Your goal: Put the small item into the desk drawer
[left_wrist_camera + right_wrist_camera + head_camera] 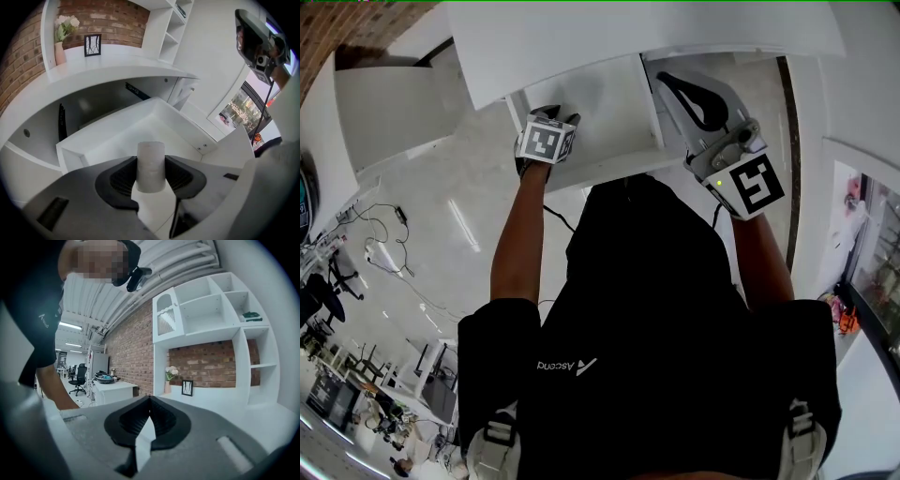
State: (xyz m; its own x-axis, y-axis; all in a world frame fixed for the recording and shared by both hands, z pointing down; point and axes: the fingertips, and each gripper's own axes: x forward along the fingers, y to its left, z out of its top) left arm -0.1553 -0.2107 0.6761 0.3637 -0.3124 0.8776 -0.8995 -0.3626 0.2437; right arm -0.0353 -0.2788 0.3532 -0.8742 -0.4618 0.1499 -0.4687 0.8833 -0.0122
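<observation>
A small white cylinder (150, 161) stands upright between the pads of my left gripper (150, 165), which is shut on it. It hangs just above the open white desk drawer (187, 127), whose inside holds nothing. In the head view the left gripper's marker cube (548, 141) sits over the front part of the drawer (605, 98); the cylinder is hidden there. My right gripper (667, 82) is held up to the right of the drawer, jaws together and holding nothing. Its tips (150, 401) meet in the right gripper view, pointing at the shelves.
The white desk top above the drawer carries a vase of flowers (61, 40) and a small picture frame (92, 45). White shelving (211, 310) stands against a brick wall. Black cables (384, 246) lie on the floor to the left, with office chairs farther off.
</observation>
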